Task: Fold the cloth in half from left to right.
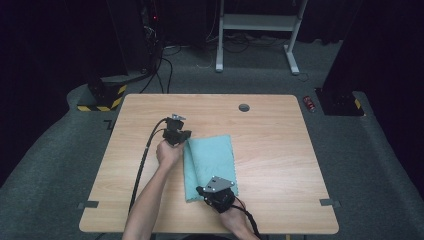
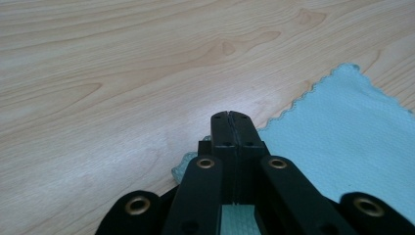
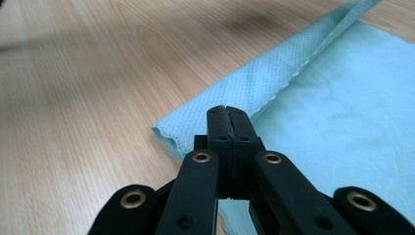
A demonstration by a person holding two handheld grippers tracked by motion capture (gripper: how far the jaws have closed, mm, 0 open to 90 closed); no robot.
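The blue cloth (image 1: 210, 162) lies folded once on the worktop (image 1: 270, 150); both the left gripper (image 2: 230, 117) and right gripper (image 3: 228, 111) pinch its corners, fingers pressed together, maybe for another fold

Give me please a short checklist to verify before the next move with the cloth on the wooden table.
1. Left gripper shut at the far corner of the light turquoise folded cloth: ok; jaws closed in the left gripper view.
2. Right gripper shut at the near corner: ok.
3. Cloth really pinched between the jaws: cannot tell, the tips hide the edge.
4. Cloth lies flat, folded along its left side: ok.
5. Light wooden table free beside the cloth for moving it: ok.
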